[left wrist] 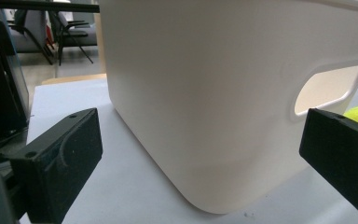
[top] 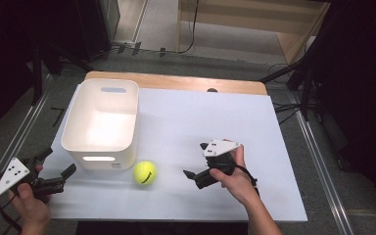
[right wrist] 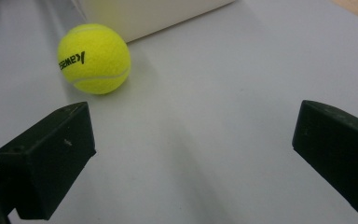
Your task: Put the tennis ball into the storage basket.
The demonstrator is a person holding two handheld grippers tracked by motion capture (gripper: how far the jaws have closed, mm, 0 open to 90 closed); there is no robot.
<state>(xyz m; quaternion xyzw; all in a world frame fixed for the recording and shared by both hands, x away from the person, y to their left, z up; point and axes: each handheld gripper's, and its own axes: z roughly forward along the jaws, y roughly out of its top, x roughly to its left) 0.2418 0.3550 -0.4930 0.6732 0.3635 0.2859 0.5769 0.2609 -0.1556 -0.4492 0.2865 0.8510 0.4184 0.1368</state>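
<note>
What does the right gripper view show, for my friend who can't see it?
A yellow tennis ball with black lettering sits on a white table, just in front of a white bin. The right gripper points toward it with both black jaws wide open, holding nothing.

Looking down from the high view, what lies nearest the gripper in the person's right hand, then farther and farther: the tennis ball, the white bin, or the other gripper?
From the right gripper:
1. Tennis ball, on the table just to its left.
2. White bin, beyond the ball, at the table's left.
3. Left gripper, at the table's near left edge.
</note>
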